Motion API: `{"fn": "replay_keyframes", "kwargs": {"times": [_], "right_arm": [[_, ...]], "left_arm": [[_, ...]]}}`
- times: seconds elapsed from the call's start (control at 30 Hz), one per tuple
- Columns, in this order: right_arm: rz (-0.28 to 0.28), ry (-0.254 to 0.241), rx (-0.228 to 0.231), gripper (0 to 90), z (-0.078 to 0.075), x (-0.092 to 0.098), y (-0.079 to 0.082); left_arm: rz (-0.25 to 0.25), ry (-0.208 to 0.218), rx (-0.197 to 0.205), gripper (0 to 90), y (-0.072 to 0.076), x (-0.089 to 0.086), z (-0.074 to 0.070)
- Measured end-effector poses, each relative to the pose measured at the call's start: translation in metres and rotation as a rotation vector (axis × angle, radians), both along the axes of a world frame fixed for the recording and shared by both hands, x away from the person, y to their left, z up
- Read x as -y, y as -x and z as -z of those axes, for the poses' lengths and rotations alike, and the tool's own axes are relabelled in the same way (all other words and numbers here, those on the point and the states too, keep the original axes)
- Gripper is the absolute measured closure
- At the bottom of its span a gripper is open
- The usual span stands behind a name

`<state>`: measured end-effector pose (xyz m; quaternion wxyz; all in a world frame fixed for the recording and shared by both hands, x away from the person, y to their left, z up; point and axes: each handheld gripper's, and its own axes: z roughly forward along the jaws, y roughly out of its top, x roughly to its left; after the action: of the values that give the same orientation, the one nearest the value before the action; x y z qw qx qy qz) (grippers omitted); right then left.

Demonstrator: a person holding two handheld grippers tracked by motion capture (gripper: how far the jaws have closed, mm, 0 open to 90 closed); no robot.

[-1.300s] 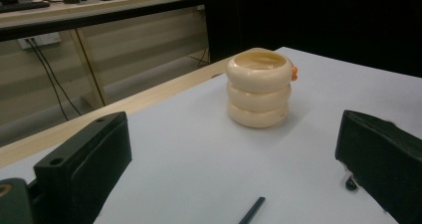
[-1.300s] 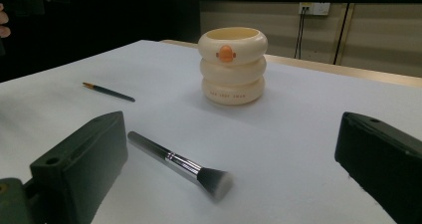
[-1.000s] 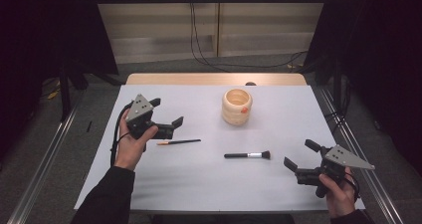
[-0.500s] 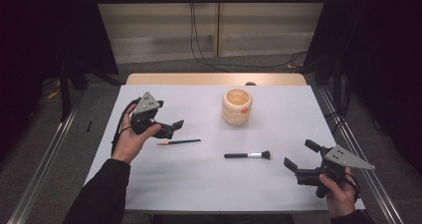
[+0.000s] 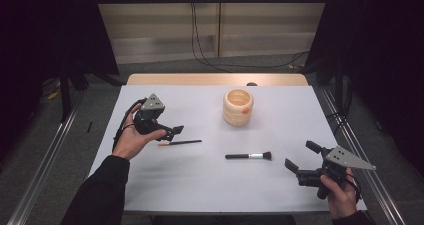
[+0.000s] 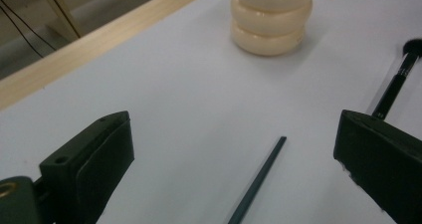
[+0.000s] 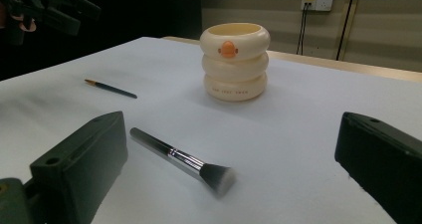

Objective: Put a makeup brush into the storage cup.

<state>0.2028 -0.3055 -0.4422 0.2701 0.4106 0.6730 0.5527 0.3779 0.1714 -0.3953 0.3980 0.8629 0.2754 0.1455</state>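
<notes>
A cream ringed cup (image 5: 238, 106) with an orange mark stands at the back middle of the white table. A thin brush (image 5: 180, 142) with an orange tip lies left of centre, and a thick black makeup brush (image 5: 248, 156) lies in the middle. My left gripper (image 5: 172, 132) hovers open just above the thin brush's left end; in the left gripper view that brush's handle (image 6: 256, 184) runs between the jaws, with the cup (image 6: 271, 20) beyond. My right gripper (image 5: 301, 155) is held open at the front right, facing the thick brush (image 7: 181, 159) and the cup (image 7: 235, 62).
The white table top (image 5: 200, 190) has a wooden strip (image 5: 215, 79) along its far edge. Metal rails (image 5: 42, 160) run along the floor on both sides. Cables (image 5: 210, 60) lie on the floor behind the table.
My left gripper has moved right and a little away from the person, closing in over the thin brush. The right gripper and both brushes stay where they were.
</notes>
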Motion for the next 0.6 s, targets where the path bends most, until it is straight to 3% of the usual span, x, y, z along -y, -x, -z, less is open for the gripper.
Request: {"fn": "replay_keyframes", "kwargs": {"times": [0.13,0.23,0.27,0.4,0.43,0.5,0.53,0.6], "right_arm": [[-0.004,-0.001,-0.001,0.0,0.000,0.000,0.000],[-0.001,-0.006,-0.009,0.0,0.000,0.000,0.000],[-0.001,-0.006,-0.009,0.0,0.000,-0.001,0.000],[-0.003,-0.005,-0.009,0.0,0.000,-0.001,0.000],[-0.003,-0.004,-0.010,0.0,0.000,-0.001,0.000],[-0.006,-0.006,-0.010,0.0,0.000,-0.001,0.000],[-0.011,0.007,-0.009,0.0,0.000,0.000,0.000],[-0.011,0.012,-0.007,0.0,0.001,0.000,0.000]], "left_arm": [[0.020,-0.048,-0.037,3.7,-0.002,0.001,0.007],[0.026,-0.060,-0.093,4.9,-0.004,0.003,0.010],[0.042,-0.086,-0.099,5.5,-0.004,0.003,0.010],[0.057,-0.111,-0.114,5.8,-0.004,0.005,0.013],[0.077,-0.130,-0.138,5.8,-0.005,0.006,0.016],[0.090,-0.178,-0.145,6.2,-0.007,0.006,0.018],[0.055,-0.128,-0.160,6.2,-0.005,0.008,0.022],[0.066,-0.156,-0.167,5.7,-0.007,0.007,0.022]]}}
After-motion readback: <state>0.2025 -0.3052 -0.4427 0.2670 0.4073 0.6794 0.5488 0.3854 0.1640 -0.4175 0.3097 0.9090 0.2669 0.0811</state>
